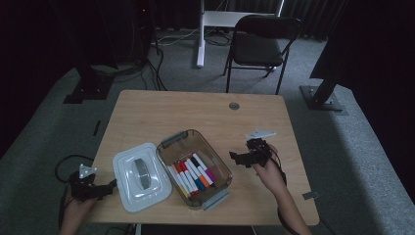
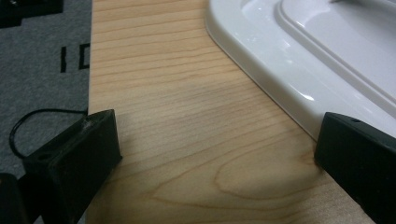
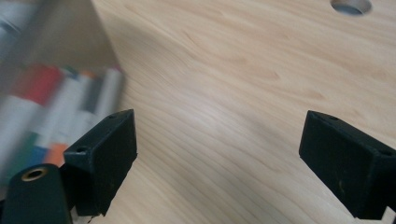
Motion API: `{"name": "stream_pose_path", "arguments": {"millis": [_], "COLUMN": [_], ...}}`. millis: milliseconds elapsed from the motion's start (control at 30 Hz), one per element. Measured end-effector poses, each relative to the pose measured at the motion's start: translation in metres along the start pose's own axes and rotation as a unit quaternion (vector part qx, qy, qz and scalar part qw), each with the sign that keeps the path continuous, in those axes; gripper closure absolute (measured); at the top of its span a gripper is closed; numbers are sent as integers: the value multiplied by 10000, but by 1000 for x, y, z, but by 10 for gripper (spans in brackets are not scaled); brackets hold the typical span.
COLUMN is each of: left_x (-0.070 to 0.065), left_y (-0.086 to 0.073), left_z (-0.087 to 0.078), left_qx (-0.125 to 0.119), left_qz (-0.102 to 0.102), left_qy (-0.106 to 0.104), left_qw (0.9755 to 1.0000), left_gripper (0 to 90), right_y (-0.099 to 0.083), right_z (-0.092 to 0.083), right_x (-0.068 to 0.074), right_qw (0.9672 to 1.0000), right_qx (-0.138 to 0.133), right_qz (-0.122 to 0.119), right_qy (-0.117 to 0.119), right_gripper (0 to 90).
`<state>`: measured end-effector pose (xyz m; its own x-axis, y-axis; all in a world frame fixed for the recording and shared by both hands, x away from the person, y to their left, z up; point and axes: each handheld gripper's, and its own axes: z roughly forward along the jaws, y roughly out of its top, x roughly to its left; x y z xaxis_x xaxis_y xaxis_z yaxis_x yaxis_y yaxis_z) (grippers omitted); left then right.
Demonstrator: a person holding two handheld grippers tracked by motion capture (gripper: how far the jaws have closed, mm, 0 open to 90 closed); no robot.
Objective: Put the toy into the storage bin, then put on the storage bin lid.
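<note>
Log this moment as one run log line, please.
left gripper: open, at table edge by white lid | right gripper: open, nothing between jaws, beside clear box | markers: in box | lid: off, on table

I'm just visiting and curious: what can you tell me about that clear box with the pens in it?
The clear box looks like see-through plastic, rectangular with rounded corners, with a grey latch at each short end. It sits open and upright on the wooden table, turned at an angle. Markers with coloured caps lie side by side inside. Its white lid lies beside it on the left, about touching it.
</note>
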<state>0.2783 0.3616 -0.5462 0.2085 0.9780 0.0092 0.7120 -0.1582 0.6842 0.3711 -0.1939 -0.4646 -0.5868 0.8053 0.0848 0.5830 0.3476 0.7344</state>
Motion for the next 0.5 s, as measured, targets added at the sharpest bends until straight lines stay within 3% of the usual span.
{"name": "stream_pose_path", "arguments": {"millis": [100, 167, 333, 367, 500], "left_x": [-1, -1, -1, -2, -6], "left_y": [0, 3, 5, 5, 4], "left_z": [-3, -6, -15, -19, -28], "left_qx": [150, 256, 327, 393, 410], "left_qz": [-5, -37, -190, -288, -370], "left_qy": [36, 222, 308, 297, 191], "left_qw": [9999, 9994, 9988, 9984, 9983], "left_gripper": [7, 7, 6, 7, 7], "right_y": [-22, -31, -44, -48, -51], "right_z": [11, 16, 26, 32, 35], "right_x": [-8, -9, -7, -5, -4], "right_qw": [9999, 9996, 9997, 9997, 9998], "right_qx": [-80, -132, -52, 20, 46], "right_qz": [130, 214, 152, 131, 92], "right_qy": [63, 153, 198, 186, 185], "right_gripper": [112, 111, 111, 111, 111]}}
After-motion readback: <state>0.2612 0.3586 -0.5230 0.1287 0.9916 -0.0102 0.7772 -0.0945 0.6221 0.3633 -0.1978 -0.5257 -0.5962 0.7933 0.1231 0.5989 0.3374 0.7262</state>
